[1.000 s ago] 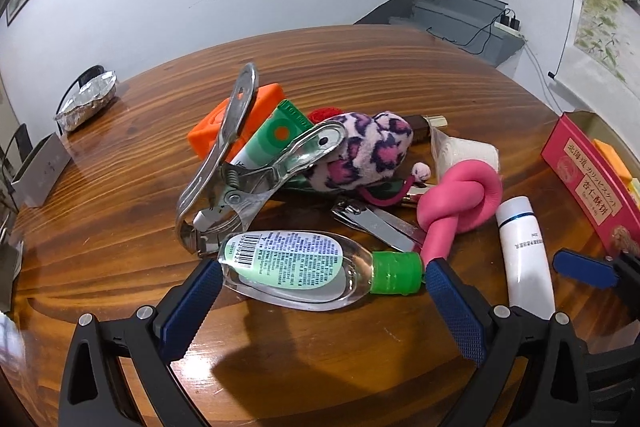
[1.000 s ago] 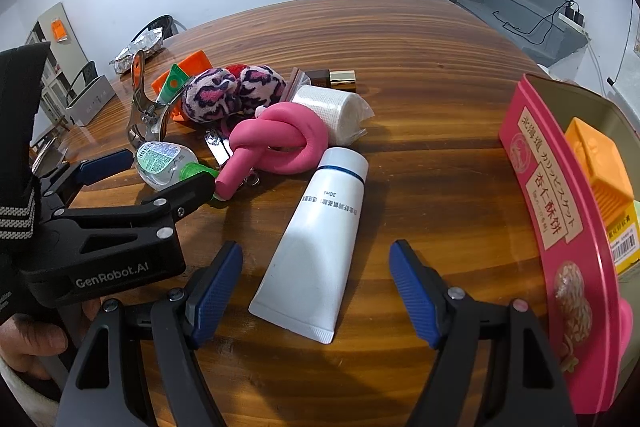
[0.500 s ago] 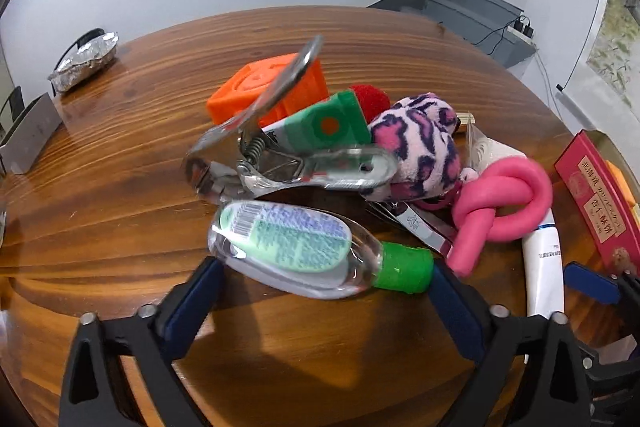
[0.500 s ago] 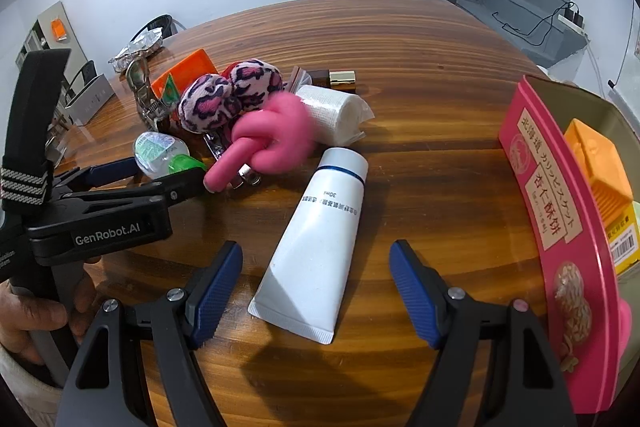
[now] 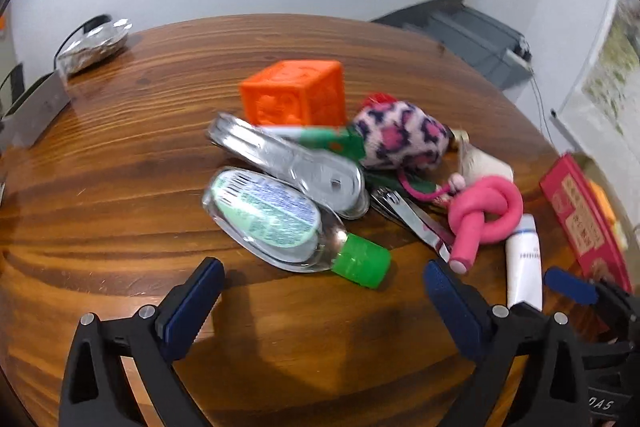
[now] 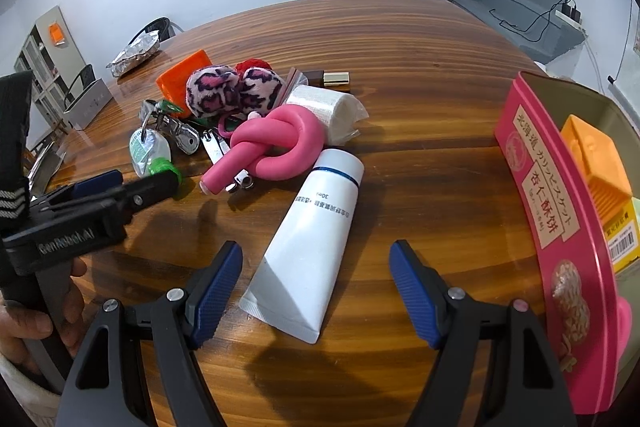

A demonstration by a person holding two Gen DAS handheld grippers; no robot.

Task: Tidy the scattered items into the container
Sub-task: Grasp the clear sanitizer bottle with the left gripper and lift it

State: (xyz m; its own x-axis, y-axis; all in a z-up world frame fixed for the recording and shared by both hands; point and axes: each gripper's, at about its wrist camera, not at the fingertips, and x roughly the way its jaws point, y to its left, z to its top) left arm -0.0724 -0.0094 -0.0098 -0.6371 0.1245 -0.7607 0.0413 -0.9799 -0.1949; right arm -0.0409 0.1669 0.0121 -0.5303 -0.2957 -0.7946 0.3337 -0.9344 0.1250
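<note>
Right wrist: right gripper (image 6: 316, 291) spread wide over white cream tube (image 6: 310, 247); soft, slick, so pinch mid-body. Left gripper (image 5: 322, 301) also spread.

The round brown wooden table (image 6: 440, 75) is seen to be shiny, with dark grain lines. The big silver metal clip (image 5: 296, 163) is smooth and mirror-bright. The clear plastic bottle with a green cap (image 5: 280, 223) is glossy, and a paper label is stuck on it. The pink spotted fluffy cloth toy (image 6: 232, 89) is soft and fuzzy. The pink knotted rubbery tube (image 6: 276, 147) is smooth and matt. The white plastic squeeze tube (image 6: 308, 247) is smooth and dull. The orange plastic cube (image 5: 296, 95) is bumpy. The crumpled silver foil (image 6: 134, 57) is shiny. The pink tin box (image 6: 556, 227) is glossy.
</note>
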